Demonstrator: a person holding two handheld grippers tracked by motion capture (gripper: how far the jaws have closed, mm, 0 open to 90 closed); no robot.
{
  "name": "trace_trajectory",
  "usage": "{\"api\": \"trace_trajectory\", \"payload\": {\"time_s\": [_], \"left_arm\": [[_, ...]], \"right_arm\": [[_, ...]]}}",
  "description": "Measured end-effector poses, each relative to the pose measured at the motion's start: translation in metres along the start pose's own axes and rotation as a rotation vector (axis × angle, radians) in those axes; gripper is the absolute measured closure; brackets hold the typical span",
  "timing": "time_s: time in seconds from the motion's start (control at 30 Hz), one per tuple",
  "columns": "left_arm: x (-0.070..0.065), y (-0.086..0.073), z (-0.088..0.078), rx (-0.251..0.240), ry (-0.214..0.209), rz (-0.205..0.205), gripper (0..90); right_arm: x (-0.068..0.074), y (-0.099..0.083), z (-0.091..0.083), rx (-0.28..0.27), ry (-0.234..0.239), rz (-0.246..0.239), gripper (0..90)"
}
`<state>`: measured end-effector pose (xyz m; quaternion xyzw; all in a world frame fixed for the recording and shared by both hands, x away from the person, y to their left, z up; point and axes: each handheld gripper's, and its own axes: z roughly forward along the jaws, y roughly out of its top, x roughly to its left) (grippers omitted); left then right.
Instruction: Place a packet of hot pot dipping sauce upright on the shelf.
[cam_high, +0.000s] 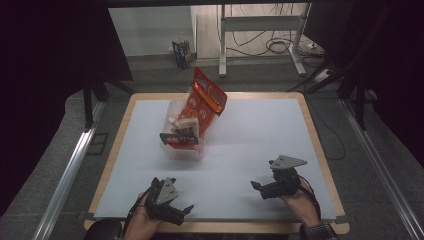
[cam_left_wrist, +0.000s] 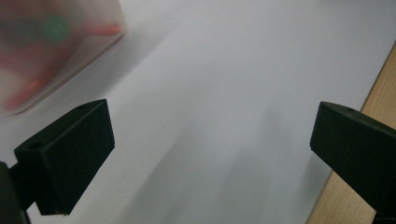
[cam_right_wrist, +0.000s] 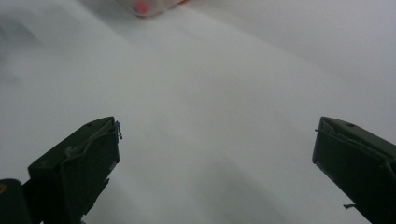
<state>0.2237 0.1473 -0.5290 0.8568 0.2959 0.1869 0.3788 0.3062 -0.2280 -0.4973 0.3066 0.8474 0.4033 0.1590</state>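
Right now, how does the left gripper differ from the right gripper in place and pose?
The left gripper sits low at the table's near edge; the right gripper is farther in, above the white sheet. The left gripper points right, the right gripper points left. Both are open, hold nothing, and stay apart from the clear bin.

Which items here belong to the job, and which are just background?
Job:
- clear plastic tub of snack packets
- tall red foil snack bag standing in it
- left hand-held gripper, open
- right hand-held gripper, open

Lying about:
- small blue carton on the floor
- white desk frame
- floor cables
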Motion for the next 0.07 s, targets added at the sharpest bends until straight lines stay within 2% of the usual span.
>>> {"api": "trace_trajectory", "payload": {"time_s": [0.07], "left_arm": [[0.0001,0.0001,0.0002,0.001,0.0,0.0,0.0]], "right_arm": [[0.0,-0.0001,0.0003,0.002,0.002,0.0,0.1]]}}
